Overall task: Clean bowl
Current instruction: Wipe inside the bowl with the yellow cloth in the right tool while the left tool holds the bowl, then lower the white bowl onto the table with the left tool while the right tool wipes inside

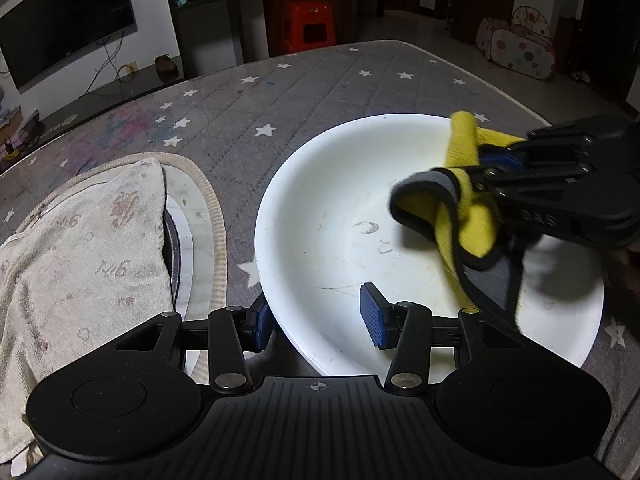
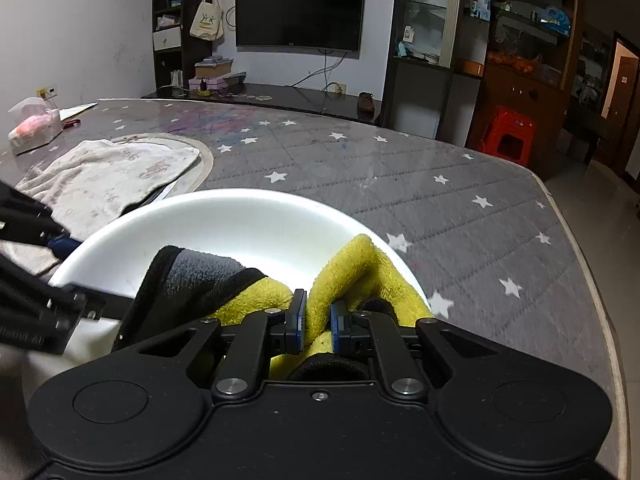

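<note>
A wide white bowl (image 1: 340,208) sits on the grey star-patterned table cover; it also shows in the right wrist view (image 2: 240,220). Small dirt marks lie on its bottom. My left gripper (image 1: 316,320) is open, its jaws straddling the bowl's near-left rim, one pad outside and one inside. My right gripper (image 2: 316,322) is shut on a yellow and grey cloth (image 2: 352,272) and holds it inside the bowl; from the left wrist view the right gripper (image 1: 488,172) comes in from the right with the cloth (image 1: 468,216) hanging over the bowl's right half.
A beige stained towel (image 1: 80,248) lies over a round woven-edged mat (image 1: 212,216) left of the bowl. A tissue pack (image 2: 32,128) sits at the table's far left. The table edge (image 2: 580,248) runs along the right.
</note>
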`<state>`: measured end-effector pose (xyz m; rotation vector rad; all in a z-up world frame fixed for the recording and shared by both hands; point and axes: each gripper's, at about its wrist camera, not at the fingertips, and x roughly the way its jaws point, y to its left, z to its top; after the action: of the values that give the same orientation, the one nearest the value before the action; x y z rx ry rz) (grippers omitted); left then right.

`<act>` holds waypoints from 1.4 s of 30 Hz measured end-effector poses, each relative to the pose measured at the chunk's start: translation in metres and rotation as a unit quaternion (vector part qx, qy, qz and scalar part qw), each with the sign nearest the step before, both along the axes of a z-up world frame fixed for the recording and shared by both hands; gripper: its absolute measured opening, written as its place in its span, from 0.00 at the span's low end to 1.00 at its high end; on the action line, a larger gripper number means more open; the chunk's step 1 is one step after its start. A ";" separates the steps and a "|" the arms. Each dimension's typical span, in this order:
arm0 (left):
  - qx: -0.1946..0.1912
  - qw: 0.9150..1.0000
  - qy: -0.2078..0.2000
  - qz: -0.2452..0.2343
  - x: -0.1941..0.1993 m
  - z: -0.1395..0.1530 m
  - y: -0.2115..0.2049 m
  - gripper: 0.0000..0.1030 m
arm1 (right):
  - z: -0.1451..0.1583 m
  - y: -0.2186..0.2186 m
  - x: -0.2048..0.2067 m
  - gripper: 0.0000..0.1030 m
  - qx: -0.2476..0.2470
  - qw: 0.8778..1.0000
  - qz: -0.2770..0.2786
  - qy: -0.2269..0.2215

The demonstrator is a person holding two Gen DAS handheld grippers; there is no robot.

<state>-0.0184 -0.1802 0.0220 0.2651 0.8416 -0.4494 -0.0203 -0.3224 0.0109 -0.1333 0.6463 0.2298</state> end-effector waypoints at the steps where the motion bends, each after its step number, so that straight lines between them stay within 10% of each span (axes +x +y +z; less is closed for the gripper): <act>1: 0.000 1.000 0.000 0.000 0.000 0.000 0.000 0.47 | 0.000 0.001 0.003 0.11 -0.001 1.000 0.001 0.001; 42: 0.008 0.999 0.003 -0.041 -0.026 0.006 0.003 0.50 | 0.009 0.048 0.023 0.15 0.017 0.995 0.083 0.049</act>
<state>-0.0445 -0.1777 0.0277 0.3134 0.8421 -0.5210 0.0023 -0.2743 0.0201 -0.1438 0.7300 0.4092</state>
